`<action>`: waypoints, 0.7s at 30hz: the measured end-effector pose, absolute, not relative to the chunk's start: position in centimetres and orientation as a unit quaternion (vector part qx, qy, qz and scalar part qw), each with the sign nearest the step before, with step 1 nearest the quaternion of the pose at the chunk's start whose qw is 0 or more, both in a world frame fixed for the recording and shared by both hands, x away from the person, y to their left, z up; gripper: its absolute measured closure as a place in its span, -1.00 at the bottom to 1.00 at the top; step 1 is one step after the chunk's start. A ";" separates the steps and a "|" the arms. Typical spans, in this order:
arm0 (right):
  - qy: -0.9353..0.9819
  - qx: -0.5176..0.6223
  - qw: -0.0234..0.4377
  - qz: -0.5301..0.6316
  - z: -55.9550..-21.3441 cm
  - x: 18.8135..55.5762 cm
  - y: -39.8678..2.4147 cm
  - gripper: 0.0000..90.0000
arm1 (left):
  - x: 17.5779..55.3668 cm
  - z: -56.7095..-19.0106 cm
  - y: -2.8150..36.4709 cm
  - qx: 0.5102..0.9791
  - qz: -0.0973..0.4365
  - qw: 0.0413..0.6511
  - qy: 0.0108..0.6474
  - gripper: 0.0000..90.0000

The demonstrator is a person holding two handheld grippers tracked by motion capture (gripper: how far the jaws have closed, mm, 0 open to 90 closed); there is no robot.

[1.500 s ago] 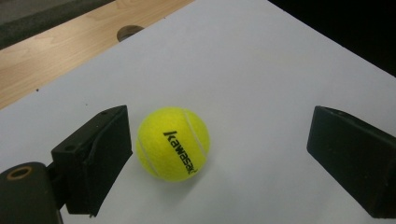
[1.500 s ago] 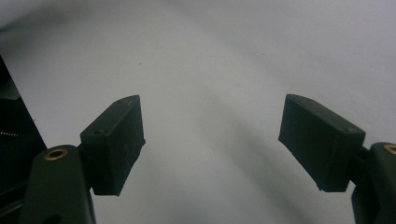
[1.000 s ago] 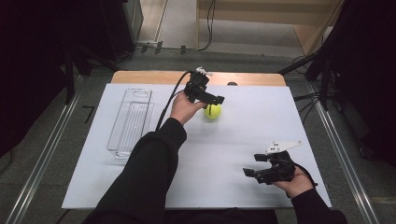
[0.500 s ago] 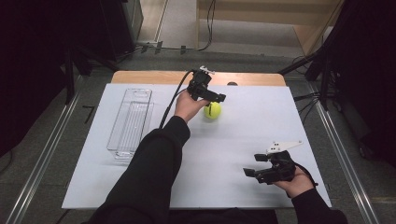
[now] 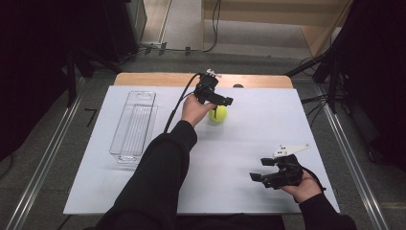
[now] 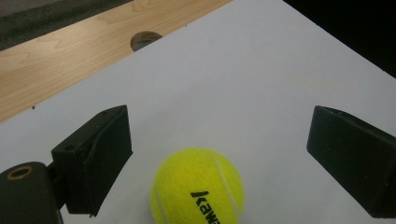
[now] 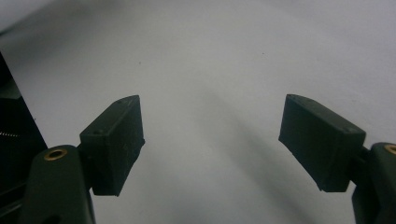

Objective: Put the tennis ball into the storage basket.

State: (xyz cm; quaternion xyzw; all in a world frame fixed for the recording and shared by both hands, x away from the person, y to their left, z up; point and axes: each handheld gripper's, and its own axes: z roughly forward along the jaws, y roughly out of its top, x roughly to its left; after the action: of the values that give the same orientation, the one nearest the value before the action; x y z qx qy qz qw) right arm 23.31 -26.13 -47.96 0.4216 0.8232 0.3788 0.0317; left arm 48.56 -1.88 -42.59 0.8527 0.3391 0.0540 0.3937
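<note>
A yellow tennis ball (image 5: pixel 218 115) with black lettering rests on the white board (image 5: pixel 268 124), toward its far middle. My left gripper (image 5: pixel 221 102) hovers just over the ball, held by a hand reaching in from a dark sleeve. In the left gripper view the ball (image 6: pixel 198 189) lies low between the two black jaws, with a gap on each side, and the left gripper (image 6: pixel 219 135) is open. My right gripper (image 5: pixel 261 169) rests near the front right of the board, pointing left. The right gripper (image 7: pixel 212 135) is open over bare white surface.
A clear plastic tray (image 5: pixel 134 125) lies lengthwise on the left part of the board. A wooden tabletop strip (image 5: pixel 158 79) with a round hole (image 6: pixel 144 40) runs along the far edge. Metal rails and dark equipment flank the table.
The left gripper has shifted very slightly over the ball. The ball and the right gripper have stayed put.
</note>
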 end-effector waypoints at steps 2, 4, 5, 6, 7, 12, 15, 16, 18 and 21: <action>0.823 0.422 0.032 0.379 -48.0 23.3 -26.1 -0.56 | 48.6 -42.7 -1.9 0.856 0.053 0.390 0.336 -0.84; 0.823 0.422 0.033 0.379 -48.0 23.3 -26.1 -0.56 | 48.6 -42.9 -1.9 0.857 0.054 0.387 0.337 -0.84; 0.823 0.422 0.033 0.379 -48.0 23.3 -26.1 -0.56 | 48.6 -42.9 -2.0 0.856 0.055 0.386 0.339 -0.84; 0.823 0.422 0.033 0.379 -48.0 23.3 -26.1 -0.56 | 48.6 -43.0 -2.0 0.856 0.055 0.385 0.340 -0.84; 0.823 0.422 0.032 0.379 -47.9 23.3 -26.1 -0.56 | 48.6 -43.1 -2.0 0.857 0.055 0.384 0.340 -0.84; 0.824 0.420 0.032 0.379 -47.9 23.3 -26.2 -0.56 | 48.6 -43.4 -2.0 0.857 0.056 0.382 0.340 -0.84; 0.824 0.420 0.032 0.379 -47.9 23.3 -26.2 -0.56 | 48.5 -43.6 -2.0 0.858 0.056 0.381 0.340 -0.84; 0.824 0.420 0.032 0.379 -48.0 23.3 -26.1 -0.56 | 48.5 -43.7 -2.0 0.858 0.056 0.380 0.340 -0.84; 0.824 0.420 0.032 0.379 -48.0 23.3 -26.1 -0.56 | 48.5 -43.7 -2.0 0.857 0.056 0.381 0.341 -0.84; 0.825 0.418 0.034 0.378 -48.0 23.3 -26.1 -0.56 | 48.6 -44.1 -2.0 0.858 0.055 0.380 0.343 -0.84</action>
State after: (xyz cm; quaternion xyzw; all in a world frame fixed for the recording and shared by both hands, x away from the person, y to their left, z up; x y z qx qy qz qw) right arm 23.28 -26.13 -47.99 0.4184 0.8251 0.3782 0.0336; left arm 48.56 -1.96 -44.09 0.8576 0.3428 0.0546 0.3795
